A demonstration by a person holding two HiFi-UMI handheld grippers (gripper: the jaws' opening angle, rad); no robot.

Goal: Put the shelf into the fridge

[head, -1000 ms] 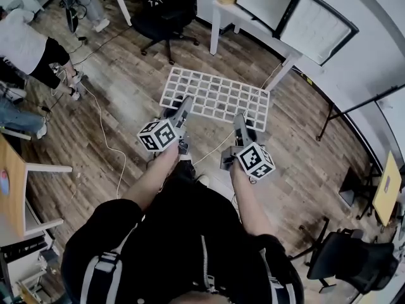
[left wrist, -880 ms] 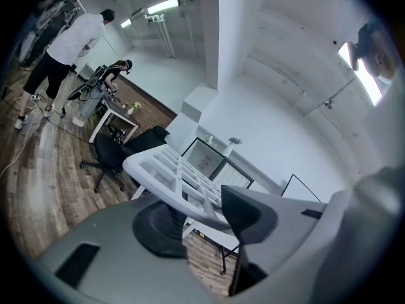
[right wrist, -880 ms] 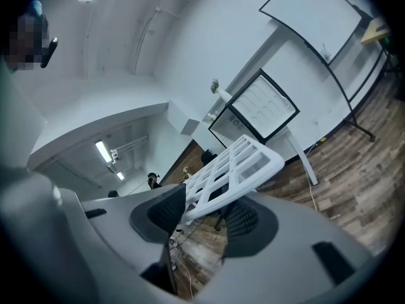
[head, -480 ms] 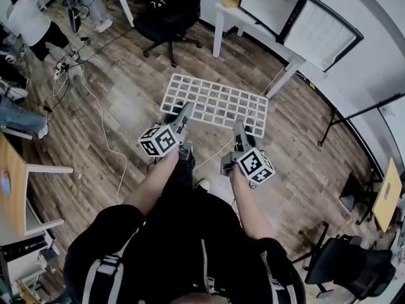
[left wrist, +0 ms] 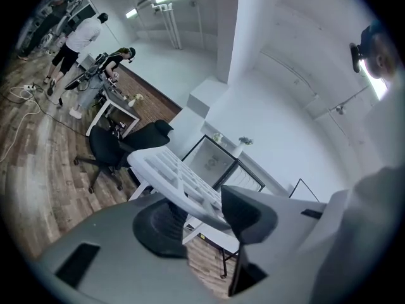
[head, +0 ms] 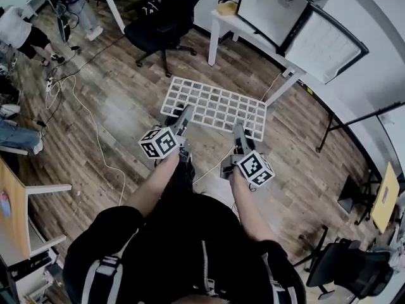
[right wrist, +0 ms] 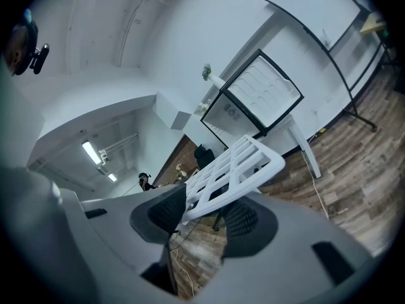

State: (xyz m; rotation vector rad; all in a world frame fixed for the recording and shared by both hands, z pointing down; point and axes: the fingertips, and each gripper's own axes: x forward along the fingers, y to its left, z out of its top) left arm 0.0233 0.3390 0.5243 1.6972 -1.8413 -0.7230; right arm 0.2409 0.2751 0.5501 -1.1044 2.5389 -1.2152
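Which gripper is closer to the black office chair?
Left. The left gripper clamps the white shelf on the side toward the black office chair; the right gripper clamps it farther away.

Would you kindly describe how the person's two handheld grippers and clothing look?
Both the left gripper and right gripper are grey plastic, each topped by a white cube with black square markers. Their jaws carry dark ribbed pads. The person wears a black top with grey shoulder straps.

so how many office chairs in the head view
2: one office chair at the top, left of the white table; the other chair at the bottom right. More may sit out of frame.
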